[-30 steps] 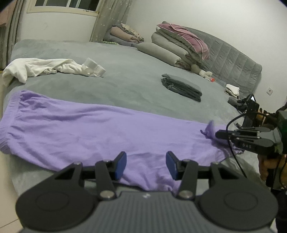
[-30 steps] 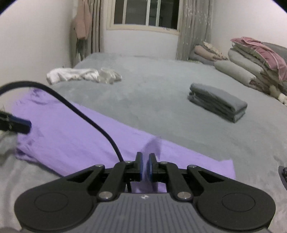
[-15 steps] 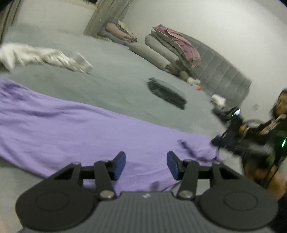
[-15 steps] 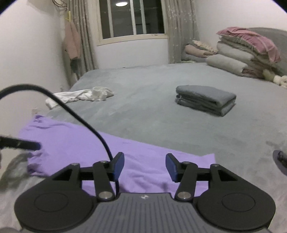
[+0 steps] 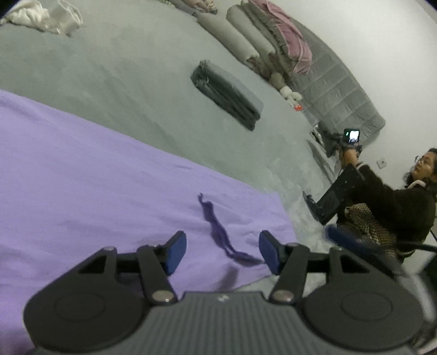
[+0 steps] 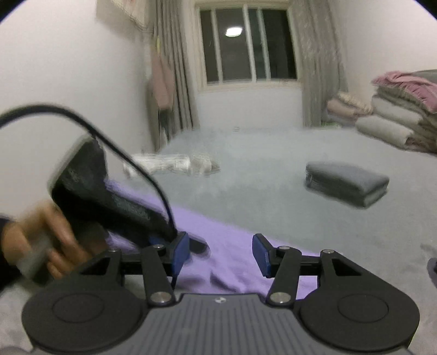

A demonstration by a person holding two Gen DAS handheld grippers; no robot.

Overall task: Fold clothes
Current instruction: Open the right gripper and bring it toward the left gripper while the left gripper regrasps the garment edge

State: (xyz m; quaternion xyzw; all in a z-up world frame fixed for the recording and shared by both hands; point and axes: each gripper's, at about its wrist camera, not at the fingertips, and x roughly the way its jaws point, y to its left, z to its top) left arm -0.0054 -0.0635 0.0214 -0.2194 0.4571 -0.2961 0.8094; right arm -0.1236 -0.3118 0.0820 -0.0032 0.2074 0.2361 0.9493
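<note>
A purple garment (image 5: 95,180) lies spread flat on the grey bed (image 5: 123,82). A small raised crease (image 5: 215,232) stands up near its right end. My left gripper (image 5: 222,252) is open and empty, hovering just over that right end, with the crease between its fingers. My right gripper (image 6: 220,254) is open and empty, above the same end of the garment (image 6: 226,245). The left gripper's body (image 6: 109,202) and the hand holding it show blurred at the left of the right wrist view.
A folded grey garment (image 5: 226,95) lies mid-bed, also in the right wrist view (image 6: 347,183). A crumpled white garment (image 5: 41,15) lies at the far side. Stacked bedding (image 5: 262,41) sits by the headboard. A seated person (image 5: 393,202) is at the right.
My right gripper opened and let go of the garment's edge, then lifted. My left gripper moved right along the garment to its right end and stayed open.
</note>
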